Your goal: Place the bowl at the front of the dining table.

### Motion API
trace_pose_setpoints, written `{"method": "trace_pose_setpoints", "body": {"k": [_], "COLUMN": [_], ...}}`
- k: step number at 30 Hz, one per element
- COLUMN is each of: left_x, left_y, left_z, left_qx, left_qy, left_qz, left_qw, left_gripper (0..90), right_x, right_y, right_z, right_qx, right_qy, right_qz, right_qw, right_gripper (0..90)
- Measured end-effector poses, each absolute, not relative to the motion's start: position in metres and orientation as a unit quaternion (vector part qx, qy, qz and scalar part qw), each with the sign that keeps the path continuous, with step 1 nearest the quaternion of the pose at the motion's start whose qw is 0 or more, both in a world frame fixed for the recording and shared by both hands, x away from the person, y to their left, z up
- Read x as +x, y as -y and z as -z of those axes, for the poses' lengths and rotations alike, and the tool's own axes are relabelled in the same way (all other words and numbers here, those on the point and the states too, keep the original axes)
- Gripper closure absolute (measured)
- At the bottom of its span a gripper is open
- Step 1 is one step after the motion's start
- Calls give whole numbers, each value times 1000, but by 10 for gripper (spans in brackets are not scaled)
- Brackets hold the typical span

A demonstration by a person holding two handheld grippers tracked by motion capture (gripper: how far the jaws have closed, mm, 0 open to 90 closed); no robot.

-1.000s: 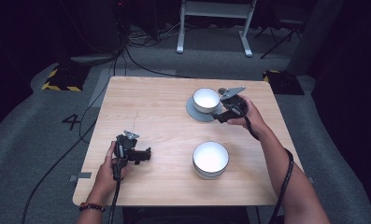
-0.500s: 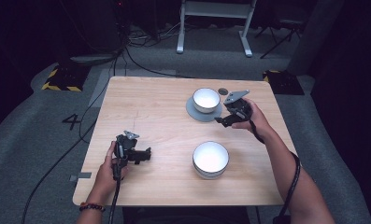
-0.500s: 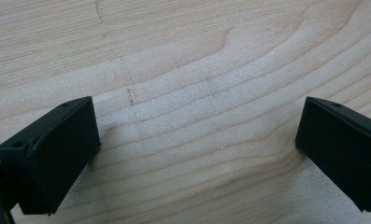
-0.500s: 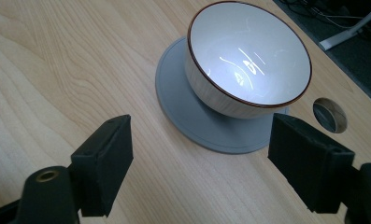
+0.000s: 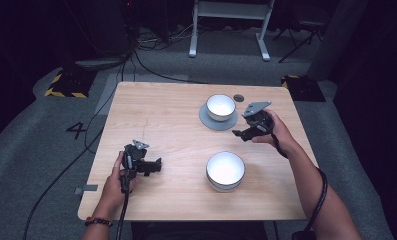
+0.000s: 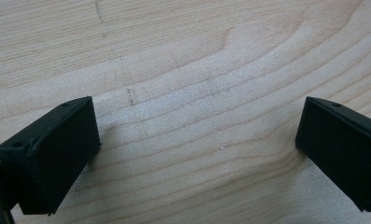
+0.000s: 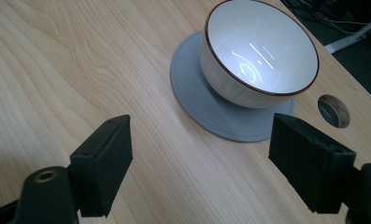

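Right gripper [image 5: 242, 133] back from upright bowl [image 5: 221, 106]

Right gripper [image 5: 239, 133] farther from bowl [image 5: 221, 106]

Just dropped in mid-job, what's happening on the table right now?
A person holds a hand-held gripper in each hand over a wooden table. The right hand-held gripper is open and empty, hovering just beside the small bowl that sits on a grey saucer at the far side. The left hand-held gripper is also open, low over bare wood near the front left. A second, larger bowl stands alone near the front, untouched.
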State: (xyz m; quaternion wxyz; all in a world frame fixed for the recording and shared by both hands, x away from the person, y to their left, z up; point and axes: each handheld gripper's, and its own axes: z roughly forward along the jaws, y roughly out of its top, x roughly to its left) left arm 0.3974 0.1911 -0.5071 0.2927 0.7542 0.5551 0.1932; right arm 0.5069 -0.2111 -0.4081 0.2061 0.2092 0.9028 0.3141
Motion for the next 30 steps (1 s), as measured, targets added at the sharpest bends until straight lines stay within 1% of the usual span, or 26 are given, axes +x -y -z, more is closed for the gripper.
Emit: {"method": "trace_pose_setpoints", "body": {"k": [23, 30], "left_x": [397, 397], "left_y": [-191, -191], "left_z": [507, 507], "left_qx": [754, 754], "left_qy": [-555, -555], "left_qz": [-193, -193], "left_qw": [293, 293], "left_gripper": [0, 0], "right_x": [478, 469], "right_y": [222, 226], "right_z": [415, 416], "right_qx": [190, 187], "right_qy": [-910, -907], "right_qz": [-306, -312], "right_qw": [205, 212], "right_gripper": [202, 198]}}
